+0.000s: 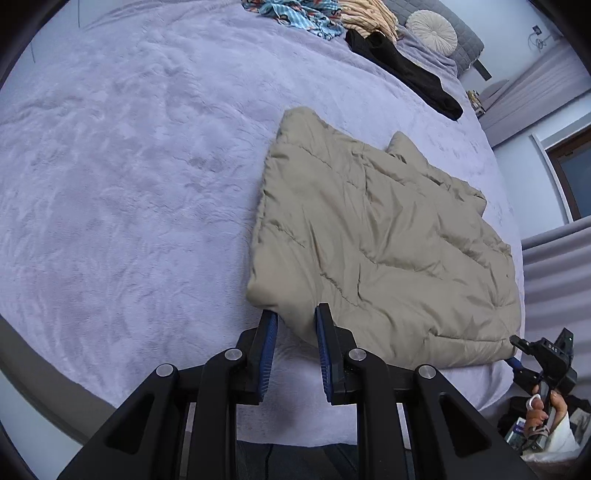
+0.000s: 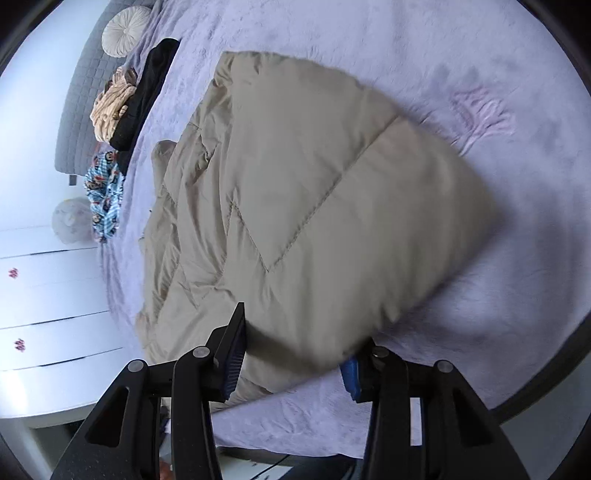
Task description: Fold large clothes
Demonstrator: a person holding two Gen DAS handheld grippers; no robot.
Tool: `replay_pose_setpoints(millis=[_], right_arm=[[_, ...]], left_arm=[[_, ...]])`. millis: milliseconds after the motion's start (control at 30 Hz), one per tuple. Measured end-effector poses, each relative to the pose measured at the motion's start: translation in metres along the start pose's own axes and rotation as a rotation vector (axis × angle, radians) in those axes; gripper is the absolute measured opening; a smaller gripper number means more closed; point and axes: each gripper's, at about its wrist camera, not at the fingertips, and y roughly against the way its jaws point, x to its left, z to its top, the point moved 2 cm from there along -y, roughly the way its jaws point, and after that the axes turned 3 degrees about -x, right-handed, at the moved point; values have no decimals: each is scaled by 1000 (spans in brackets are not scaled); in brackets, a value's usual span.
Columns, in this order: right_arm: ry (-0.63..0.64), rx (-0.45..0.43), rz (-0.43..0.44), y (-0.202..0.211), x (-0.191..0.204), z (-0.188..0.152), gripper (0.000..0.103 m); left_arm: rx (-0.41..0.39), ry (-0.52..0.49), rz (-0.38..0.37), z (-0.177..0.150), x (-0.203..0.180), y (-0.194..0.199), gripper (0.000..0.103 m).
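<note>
Beige quilt (image 1: pixel 384 236) is seen lying folded on the lavender bed (image 1: pixel 129 166), toward the bed's right side and near edge. Quilt's left edge is a straight, puffy fold; its far edge is uneven, with one corner poking up. Its near edge runs close along the bed's near edge.

Left gripper (image 1: pixel 295 332): jaws stand parted by a moderate gap, with the quilt's near-left corner lying between the blue pads; firm contact cannot be told. Right gripper (image 2: pixel 295 354): jaws stand wide apart, straddling a thick raised fold of the quilt (image 2: pixel 295 206); that part is blurred. In the left view the right gripper (image 1: pixel 517 347) is seen at the quilt's near-right corner, held by a hand (image 1: pixel 543 410).

Wide bare blanket is noted to the left of the quilt and beyond it. At the far end, a black garment (image 1: pixel 402 70), a tan garment (image 1: pixel 365 18) and a blue patterned cloth (image 1: pixel 299 16) are heaped, well apart from the quilt. A round cushion (image 1: pixel 430 27) rests against the grey headboard (image 1: pixel 469 44).
</note>
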Motion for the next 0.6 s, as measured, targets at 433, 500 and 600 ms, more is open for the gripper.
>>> replay_pose_setpoints(millis=[433,500,600], right_arm=[[324,-124,-127,47,29,-34,20],[360,-85,-163,32,32,-41,20],[355,-29,-205,16,22,-44,20]], left_arm=[[131,-100,149,-5,10,-62,22],[156,-62,145,-10,20,-71,22],[146,-71,152,-8,20,-63,22]])
